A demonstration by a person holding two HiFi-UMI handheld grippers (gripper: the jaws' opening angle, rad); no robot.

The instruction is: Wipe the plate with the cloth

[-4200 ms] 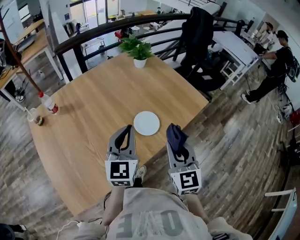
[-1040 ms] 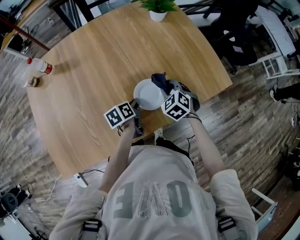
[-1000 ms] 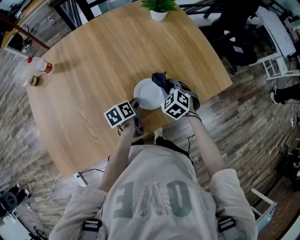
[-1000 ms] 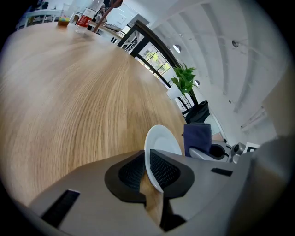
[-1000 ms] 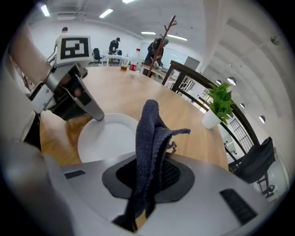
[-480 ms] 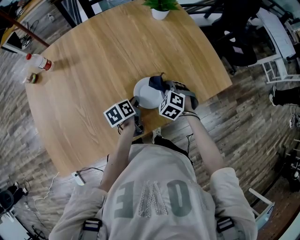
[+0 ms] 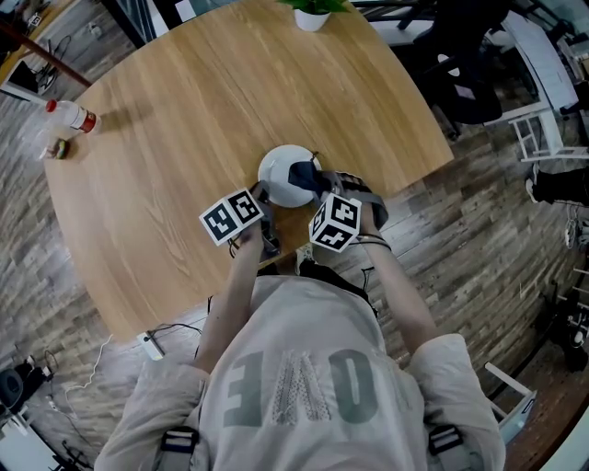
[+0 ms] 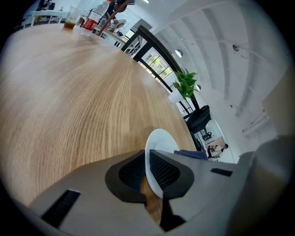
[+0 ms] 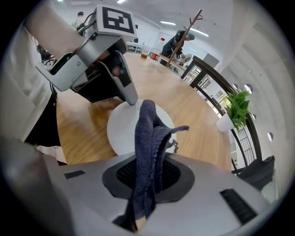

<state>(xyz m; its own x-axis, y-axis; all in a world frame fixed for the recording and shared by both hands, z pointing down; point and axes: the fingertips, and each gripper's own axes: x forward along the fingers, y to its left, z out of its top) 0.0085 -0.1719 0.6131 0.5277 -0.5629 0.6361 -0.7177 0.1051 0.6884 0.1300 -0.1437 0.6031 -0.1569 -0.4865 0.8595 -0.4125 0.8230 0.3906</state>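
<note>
A white plate (image 7: pixel 281 170) lies near the front edge of the round wooden table (image 7: pixel 184 110). My left gripper (image 7: pixel 261 195) is shut on the plate's near-left rim; in the left gripper view the rim (image 8: pixel 159 147) runs edge-on between the two pads. My right gripper (image 7: pixel 319 184) is shut on a dark blue cloth (image 7: pixel 304 175), which rests on the plate's right half. In the right gripper view the cloth (image 9: pixel 150 133) stands up from the jaws over the plate (image 9: pixel 120 126), with the left gripper (image 9: pixel 130 98) at the far rim.
A potted plant (image 7: pixel 311 11) stands at the table's far edge. A bottle (image 7: pixel 72 117) and a small cup are at the far left. Black chairs (image 7: pixel 469 87) stand to the right on the wooden floor. A person (image 9: pixel 177 42) is by a coat stand beyond the table.
My right gripper has carried the cloth leftward, from the plate's right rim onto its surface. The left gripper has kept its hold on the rim and stayed put.
</note>
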